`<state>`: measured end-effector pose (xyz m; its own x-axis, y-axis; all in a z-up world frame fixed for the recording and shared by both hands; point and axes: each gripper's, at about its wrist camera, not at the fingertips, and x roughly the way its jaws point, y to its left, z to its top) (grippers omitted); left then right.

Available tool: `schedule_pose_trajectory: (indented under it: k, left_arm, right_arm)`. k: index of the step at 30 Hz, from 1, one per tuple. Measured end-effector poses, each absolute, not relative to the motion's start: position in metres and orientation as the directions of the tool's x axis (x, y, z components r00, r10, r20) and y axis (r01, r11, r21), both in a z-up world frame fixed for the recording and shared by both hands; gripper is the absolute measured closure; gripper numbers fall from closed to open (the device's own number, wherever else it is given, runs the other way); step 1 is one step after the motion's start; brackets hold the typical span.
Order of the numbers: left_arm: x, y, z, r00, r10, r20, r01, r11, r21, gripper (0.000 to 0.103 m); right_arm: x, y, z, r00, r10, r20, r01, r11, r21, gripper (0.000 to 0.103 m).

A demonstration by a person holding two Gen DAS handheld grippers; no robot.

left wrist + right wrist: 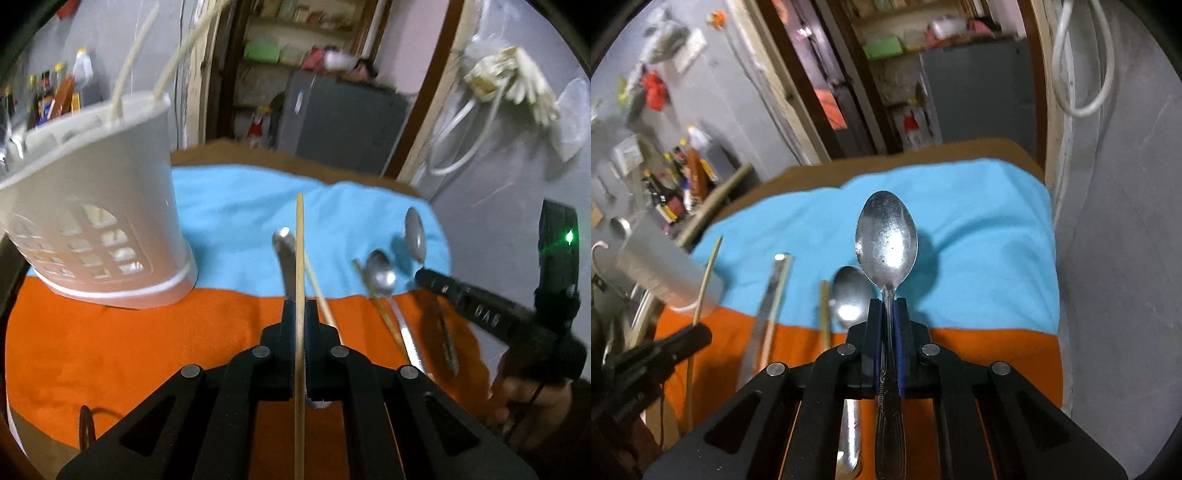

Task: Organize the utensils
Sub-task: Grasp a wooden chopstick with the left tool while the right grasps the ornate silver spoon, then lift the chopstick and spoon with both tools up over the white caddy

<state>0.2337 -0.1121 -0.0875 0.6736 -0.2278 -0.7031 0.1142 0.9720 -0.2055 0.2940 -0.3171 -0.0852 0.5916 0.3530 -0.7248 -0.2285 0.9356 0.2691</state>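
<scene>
Now mid-transfer: left gripper (300,314) clamps a chopstick (300,258), right gripper (889,314) clamps a steel spoon (886,236), both above the cloth; next, probably, lowering each into the white utensil basket (92,192).

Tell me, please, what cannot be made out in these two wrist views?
- Inside of the white holder: left view, hidden by its own wall.
- Rear end of the chopstick in the left gripper: cut off by the bottom edge.
- Handle end of the spoon in the right gripper: right view, cut off likewise.
- Shelf items beyond the doorway: blurred in both.
</scene>
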Motion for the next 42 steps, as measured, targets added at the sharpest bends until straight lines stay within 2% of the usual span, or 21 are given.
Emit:
schedule_pose_trajectory:
  k: [10,24,30,42]
  left_arm:
    - [0.206,-0.104,-0.048,0.813,-0.233,-0.534,0.130,0.966,-0.222,0.101]
    - [0.187,-0.032,0.016,0.930,-0.180,-0.321,0.109,0.968,-0.227,0.101]
    - [0.207,0.030,0.031,0.938,-0.203,-0.282,0.108,0.942,-0.318,0.101]
    - [0.244,0.146,0.026,0.979,-0.122,-0.166,0.022,0.865,-0.502,0.101]
  right_arm:
    - [0.231,-0.307,-0.028,0.764,0.455,-0.458,-0.336,0.886,0.320,0.099]
    - [0.220,-0.244,0.054,0.820,0.551,-0.152,-0.482,0.809,0.336,0.099]
    - [0.237,-0.205,0.067,0.775,0.627,-0.072,-0.556,0.732,0.393,0.099]
    - [0.274,-0.146,0.062,0.746,0.664,0.053,-0.610,0.651,0.452,0.099]
